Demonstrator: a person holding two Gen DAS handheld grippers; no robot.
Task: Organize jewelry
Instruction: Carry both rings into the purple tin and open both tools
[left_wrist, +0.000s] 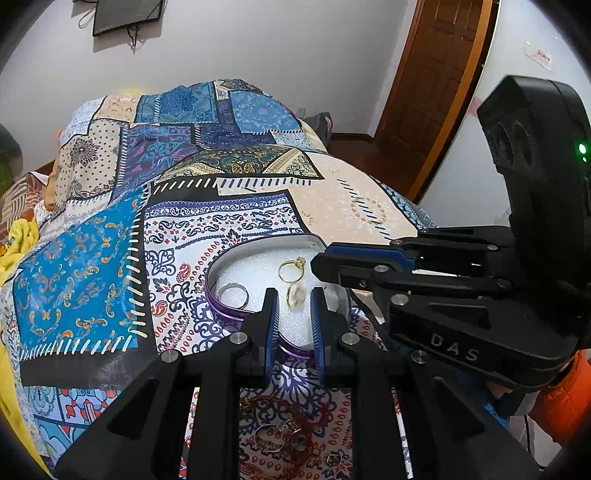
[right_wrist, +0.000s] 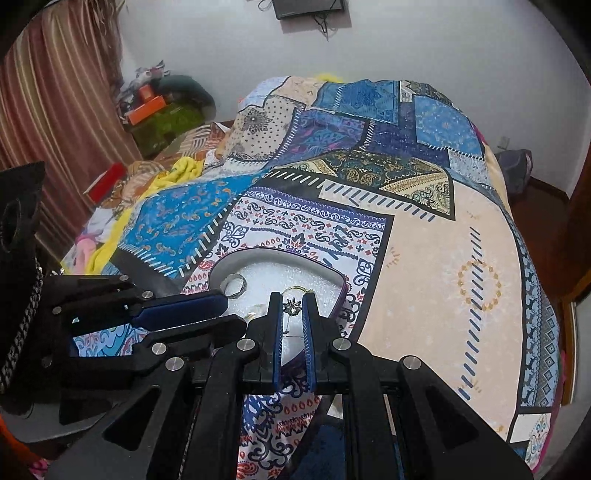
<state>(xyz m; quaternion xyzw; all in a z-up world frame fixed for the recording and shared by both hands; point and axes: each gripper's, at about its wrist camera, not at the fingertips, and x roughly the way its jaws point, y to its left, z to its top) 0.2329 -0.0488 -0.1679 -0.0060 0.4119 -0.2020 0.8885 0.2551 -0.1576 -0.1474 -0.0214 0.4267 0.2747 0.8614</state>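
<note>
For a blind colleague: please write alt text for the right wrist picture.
The right gripper holds a small star-shaped earring over a heart-shaped box on a patchwork bedspread. A silver ring lies inside; the left gripper reaches in beside it.

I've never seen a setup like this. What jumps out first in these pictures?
A loud patchwork bedspread fills both views. On it lies a purple-rimmed tray lined with white foam, holding a gold ring and a silver ring. The right gripper pinches a small star-shaped jewel above it.
</note>
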